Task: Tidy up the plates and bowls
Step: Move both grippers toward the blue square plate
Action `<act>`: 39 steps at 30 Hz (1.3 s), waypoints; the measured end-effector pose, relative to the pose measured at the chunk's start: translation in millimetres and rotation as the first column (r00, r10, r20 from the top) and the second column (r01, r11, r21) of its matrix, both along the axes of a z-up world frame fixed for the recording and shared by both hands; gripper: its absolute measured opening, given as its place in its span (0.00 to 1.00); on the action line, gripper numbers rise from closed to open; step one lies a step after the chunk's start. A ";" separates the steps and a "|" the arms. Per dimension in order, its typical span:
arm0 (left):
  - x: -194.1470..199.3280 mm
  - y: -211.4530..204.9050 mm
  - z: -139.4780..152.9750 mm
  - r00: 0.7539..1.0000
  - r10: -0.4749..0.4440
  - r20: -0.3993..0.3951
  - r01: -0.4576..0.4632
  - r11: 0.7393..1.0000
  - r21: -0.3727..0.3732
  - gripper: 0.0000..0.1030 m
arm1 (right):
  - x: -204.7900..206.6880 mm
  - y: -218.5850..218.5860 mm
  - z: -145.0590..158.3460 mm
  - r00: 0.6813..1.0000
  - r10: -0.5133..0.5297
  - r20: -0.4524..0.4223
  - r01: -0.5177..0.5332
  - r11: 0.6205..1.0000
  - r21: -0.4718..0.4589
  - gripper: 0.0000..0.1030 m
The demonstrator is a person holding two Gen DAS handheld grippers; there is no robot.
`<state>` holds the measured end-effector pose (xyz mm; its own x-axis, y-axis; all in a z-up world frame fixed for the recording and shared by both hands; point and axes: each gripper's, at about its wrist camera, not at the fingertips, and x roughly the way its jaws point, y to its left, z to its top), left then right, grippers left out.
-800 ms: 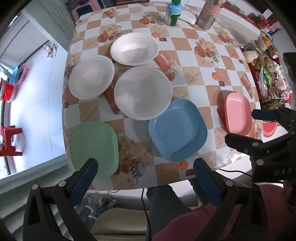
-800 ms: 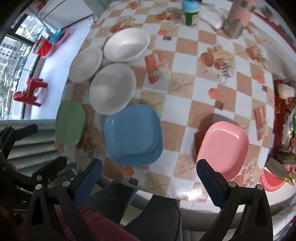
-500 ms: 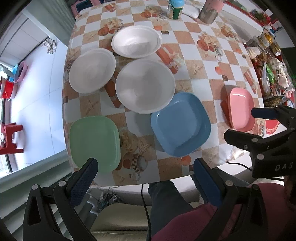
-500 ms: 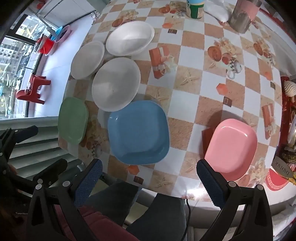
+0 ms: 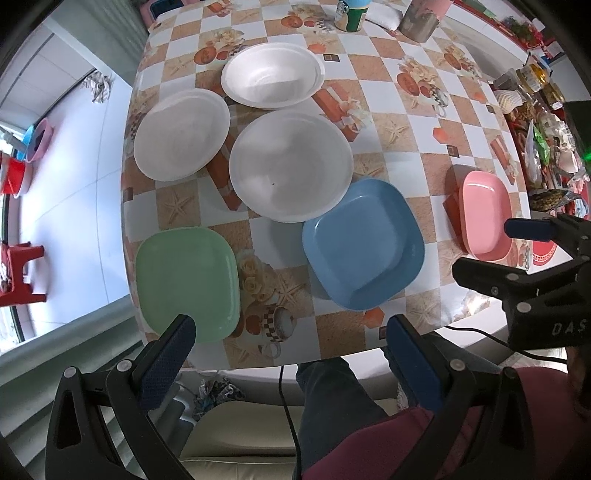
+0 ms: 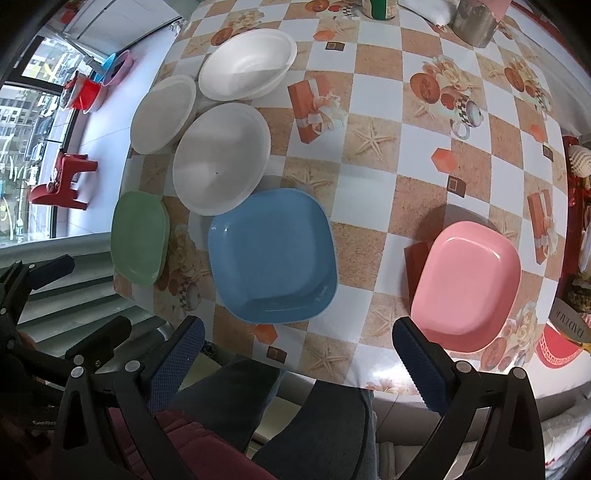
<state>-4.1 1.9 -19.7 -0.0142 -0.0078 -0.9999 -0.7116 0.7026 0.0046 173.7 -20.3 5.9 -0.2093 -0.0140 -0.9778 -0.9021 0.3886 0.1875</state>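
Observation:
On the checked tablecloth lie a green square plate (image 5: 186, 282) (image 6: 139, 238), a blue square plate (image 5: 364, 245) (image 6: 273, 254) and a pink plate (image 5: 485, 218) (image 6: 467, 290). Behind them sit a large white plate (image 5: 291, 164) (image 6: 221, 158), a smaller white plate (image 5: 181, 140) (image 6: 162, 114) and a white bowl (image 5: 273, 75) (image 6: 247, 64). My left gripper (image 5: 286, 328) hangs open high over the table's near edge, between the green and blue plates. Equally high, my right gripper (image 6: 297, 332) stands open between the blue and pink plates. Neither holds anything.
A green bottle (image 5: 352, 13) and a metal cup (image 5: 421, 16) stand at the far edge. Jars and packets (image 5: 535, 110) crowd the right side. A person's legs (image 6: 258, 406) are below the near table edge. Red stools (image 6: 62, 181) and basins stand on the floor at left.
Both grippers have moved forward over the table, so the plates slid down and grew in both views. Jaws stayed wide open and nothing was touched.

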 end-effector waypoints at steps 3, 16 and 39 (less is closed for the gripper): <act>0.4 -1.5 0.3 1.000 -0.006 -0.012 0.006 1.000 -0.004 1.00 | 0.1 1.0 0.1 1.000 0.006 0.008 -0.006 0.999 0.047 0.99; -4.2 -3.2 -2.6 1.000 0.007 -0.001 -0.007 0.999 -0.042 1.00 | 2.2 -3.9 -1.3 0.998 -0.029 -0.051 0.030 0.999 0.022 0.99; -8.2 7.8 -43.5 0.999 0.032 -0.026 -0.031 0.999 0.011 1.00 | 11.0 -30.1 -25.5 0.998 -0.057 0.025 0.059 0.997 -0.051 0.99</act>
